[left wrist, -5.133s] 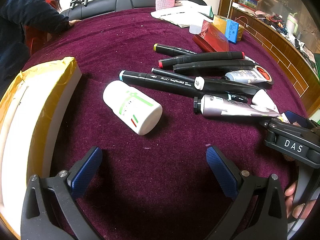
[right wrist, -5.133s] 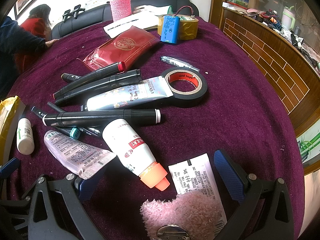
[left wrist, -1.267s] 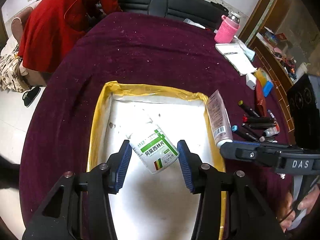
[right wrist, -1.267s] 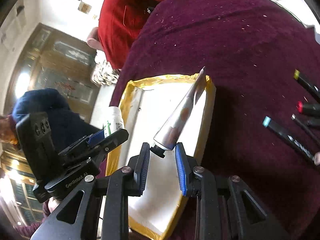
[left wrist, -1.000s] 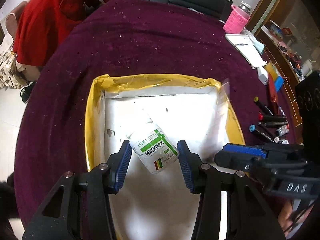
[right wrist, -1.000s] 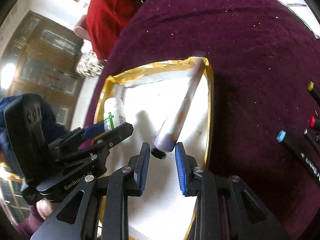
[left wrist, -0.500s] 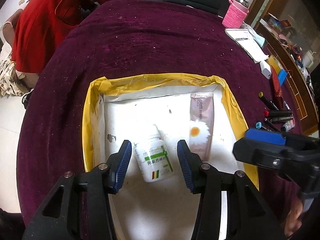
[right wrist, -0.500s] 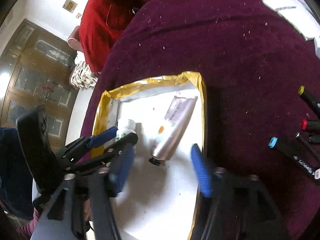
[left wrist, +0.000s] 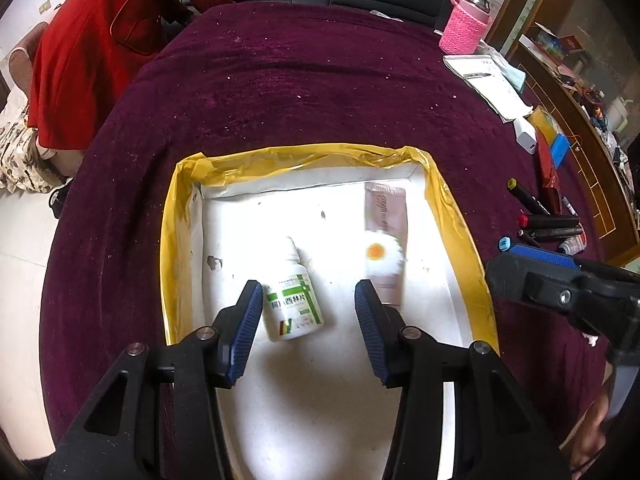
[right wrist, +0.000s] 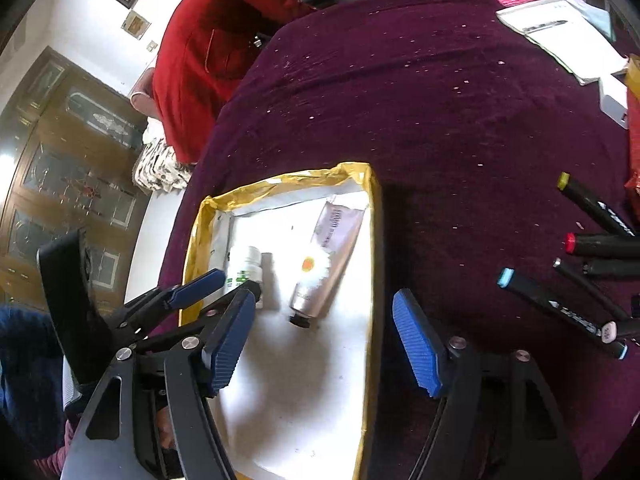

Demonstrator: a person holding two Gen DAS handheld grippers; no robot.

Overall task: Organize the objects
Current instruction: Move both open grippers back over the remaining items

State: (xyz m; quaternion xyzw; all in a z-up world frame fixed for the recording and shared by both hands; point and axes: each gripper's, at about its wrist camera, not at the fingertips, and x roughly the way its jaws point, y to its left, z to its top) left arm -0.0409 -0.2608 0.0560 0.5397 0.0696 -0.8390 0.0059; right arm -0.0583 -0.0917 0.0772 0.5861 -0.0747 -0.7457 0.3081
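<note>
Left wrist view
Left gripper (left wrist: 308, 286): jaws partly spread, pinching nothing; hovers over the box.
Box (left wrist: 170, 240): one, white inside, yellow-taped rim; sits at the near left edge of the table (left wrist: 320, 92), which is covered in maroon cloth.
Bottle (left wrist: 294, 306): one, white with a green label; lies on its side on the box floor, left of centre, cap toward the far wall. Sits below the pads, narrower than their gap.
Tube (left wrist: 385, 236): one, pinkish with a daisy print; lies along the box's right wall, flat end in the far right corner.
Bottle handling: judged light, stiff, smooth and apt to roll; best taken across the round body.
Tube handling: judged light and soft, likely to squash; best taken near the cap shoulder, where firmer.

Right wrist view
Right gripper (right wrist: 324, 296): jaws have just been opening and stand wide; nothing pinched, with the tube lying free on the box floor beyond the pads.
Markers (right wrist: 560, 308): five in view, dark barrels, lying loose toward the table's right edge, well apart from the box; some cut off by the frame.
Marker handling: judged stiff, light, prone to roll; best taken mid-barrel.
Task progress: two things boxed, markers not yet.
</note>
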